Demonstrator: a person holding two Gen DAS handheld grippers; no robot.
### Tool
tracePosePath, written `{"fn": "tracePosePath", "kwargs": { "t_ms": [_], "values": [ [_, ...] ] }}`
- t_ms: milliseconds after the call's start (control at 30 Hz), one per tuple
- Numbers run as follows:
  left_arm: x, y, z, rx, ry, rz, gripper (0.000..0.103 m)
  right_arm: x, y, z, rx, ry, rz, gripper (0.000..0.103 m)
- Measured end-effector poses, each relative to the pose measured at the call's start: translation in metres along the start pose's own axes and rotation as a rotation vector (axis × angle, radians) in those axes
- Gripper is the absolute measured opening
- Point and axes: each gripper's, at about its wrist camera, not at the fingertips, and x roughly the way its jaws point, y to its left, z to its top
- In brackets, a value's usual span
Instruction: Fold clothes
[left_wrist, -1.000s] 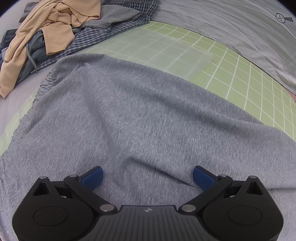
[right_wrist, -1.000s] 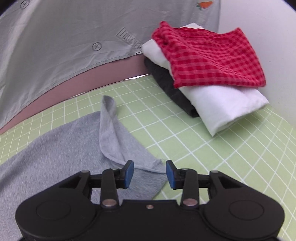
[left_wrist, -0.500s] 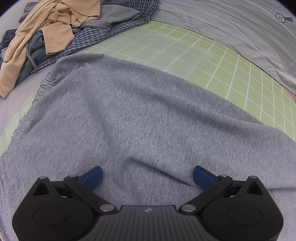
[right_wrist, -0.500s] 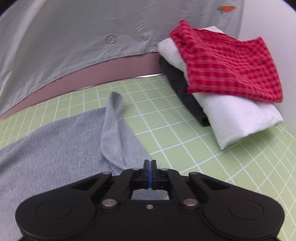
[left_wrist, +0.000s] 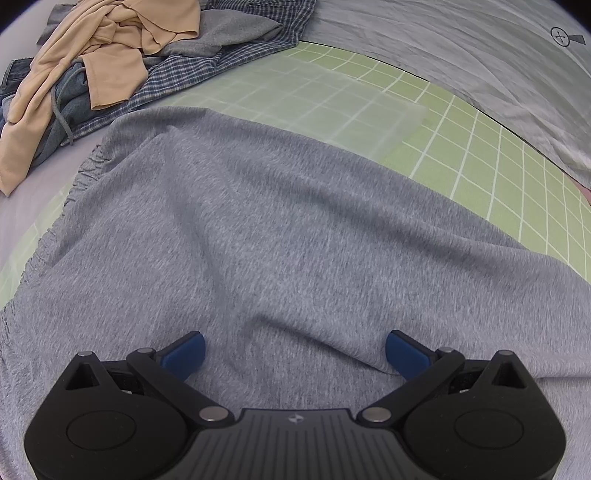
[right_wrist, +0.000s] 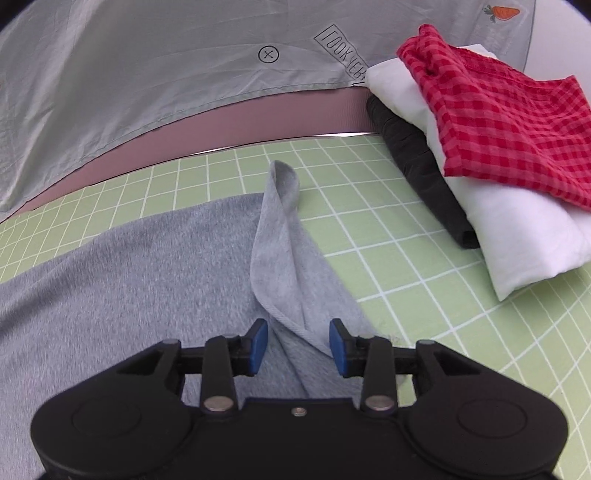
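Since the earlier frames the right tool (right_wrist: 298, 345) has pinched fully together and is now parting again: its jaws are opening, a modest gap between the blue pads, with the turned-up hem of the grey garment (right_wrist: 155, 266) lying between them, and neither pad presses on it. That tool has also edged closer over the cloth, while the left tool (left_wrist: 293, 352) has kept its place.

One grey garment lies spread on the green grid mat (right_wrist: 424, 280). Its long axis runs from the gathered, ruched edge at the left of the left wrist view across to the right, where the right wrist view shows its end. There a narrow flap (right_wrist: 280, 229) is folded up and back on itself, pointing away from the right tool toward the far edge of the mat, with the stitched hem showing along its near side.

Left tool: jaws spread wide, both blue pads (left_wrist: 184, 350) resting low on or just above the grey cloth, gripping nothing; a soft ridge of fabric rises between them.

Beyond the garment, counted: one stack of three folded pieces at the right, a red checked one (right_wrist: 502, 122) on top, a white one (right_wrist: 517, 229) under it and a dark one (right_wrist: 417, 158) lowest; one loose heap (left_wrist: 110, 70) at the far left, where a tan piece, a grey piece, a blue plaid shirt and denim can be told apart. A pale grey sheet (right_wrist: 147, 74) with printed marks lies behind the mat.
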Motion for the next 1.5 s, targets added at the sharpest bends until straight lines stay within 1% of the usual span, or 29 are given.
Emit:
{"fn": "tracePosePath", "kwargs": {
  "t_ms": [33, 133, 167, 333, 367, 400, 433, 467, 500, 567, 600, 667, 700, 767, 933, 1000, 1067, 1100, 1133, 1167, 1200, 1233, 1300, 1400, 1500],
  "values": [
    [0.0, 0.0, 0.0, 0.001, 0.0, -0.001, 0.103, 0.001, -0.001, 0.0, 0.003, 0.002, 0.005, 0.003],
    [0.0, 0.001, 0.0, 0.002, -0.001, -0.002, 0.103, -0.008, -0.012, 0.002, 0.044, -0.029, -0.031, 0.003],
    [0.0, 0.001, 0.0, 0.002, -0.002, -0.002, 0.103, -0.01, -0.02, 0.003, 0.079, -0.039, -0.05, 0.003],
    [0.001, 0.002, 0.0, 0.003, -0.001, -0.003, 0.103, -0.004, -0.047, -0.001, 0.163, 0.004, -0.102, 0.004],
    [0.001, 0.002, 0.001, 0.003, 0.0, -0.003, 0.103, -0.003, -0.047, -0.002, 0.151, 0.01, -0.12, 0.004],
    [0.001, 0.003, 0.001, 0.003, 0.001, -0.003, 0.103, -0.005, -0.045, -0.001, 0.147, 0.01, -0.145, 0.01],
    [0.001, 0.003, 0.001, 0.003, 0.001, -0.003, 0.103, -0.006, -0.044, -0.001, 0.145, 0.01, -0.17, 0.028],
    [0.001, 0.003, 0.001, 0.002, 0.002, -0.003, 0.103, -0.008, -0.043, -0.001, 0.154, 0.002, -0.168, 0.037],
    [0.001, 0.003, 0.001, 0.002, 0.002, -0.003, 0.103, -0.01, -0.043, -0.001, 0.166, -0.007, -0.161, 0.039],
    [0.001, 0.003, 0.001, 0.001, 0.002, -0.003, 0.103, -0.013, -0.041, 0.001, 0.181, -0.019, -0.136, 0.039],
    [0.001, 0.003, 0.001, 0.001, 0.002, -0.003, 0.103, -0.013, -0.037, 0.002, 0.171, -0.019, -0.123, 0.041],
    [0.002, 0.003, 0.002, 0.003, 0.003, -0.004, 0.103, -0.01, -0.03, 0.004, 0.146, -0.017, -0.098, 0.049],
    [0.002, 0.003, 0.004, 0.005, 0.002, -0.003, 0.103, -0.005, -0.025, 0.006, 0.123, -0.007, -0.098, 0.05],
    [0.004, 0.003, 0.007, 0.009, 0.001, -0.002, 0.103, 0.004, -0.019, 0.007, 0.092, 0.011, -0.125, 0.05],
    [0.012, 0.002, 0.024, 0.011, -0.029, 0.006, 0.103, 0.012, -0.033, 0.016, 0.178, 0.007, -0.202, 0.052],
    [0.017, 0.003, 0.035, 0.015, -0.044, 0.001, 0.103, 0.014, -0.042, 0.02, 0.217, 0.01, -0.234, 0.059],
    [0.021, 0.003, 0.048, 0.007, -0.043, 0.017, 0.103, 0.009, -0.044, 0.022, 0.201, 0.003, -0.25, 0.062],
    [0.022, 0.004, 0.054, -0.002, -0.044, 0.026, 0.103, 0.003, -0.043, 0.023, 0.172, -0.009, -0.249, 0.067],
    [0.019, 0.006, 0.058, -0.019, -0.055, 0.032, 0.103, -0.004, -0.041, 0.023, 0.147, -0.026, -0.244, 0.078],
    [0.014, 0.008, 0.06, -0.032, -0.074, 0.027, 0.103, -0.013, -0.039, 0.022, 0.129, -0.042, -0.238, 0.084],
    [0.006, 0.01, 0.06, -0.038, -0.091, 0.014, 0.103, -0.022, -0.037, 0.021, 0.113, -0.057, -0.228, 0.092],
    [-0.002, 0.012, 0.057, -0.041, -0.106, 0.0, 0.103, -0.033, -0.036, 0.018, 0.104, -0.066, -0.215, 0.097],
    [-0.021, 0.016, 0.051, -0.042, -0.134, -0.027, 0.103, -0.055, -0.033, 0.01, 0.095, -0.084, -0.189, 0.102],
    [-0.049, 0.027, 0.025, -0.012, -0.16, -0.055, 0.103, -0.09, -0.031, -0.012, 0.108, -0.1, -0.153, 0.103],
    [-0.076, 0.036, -0.011, 0.05, -0.183, -0.069, 0.103, -0.125, -0.034, -0.04, 0.119, -0.114, -0.116, 0.103]
  ]
}}
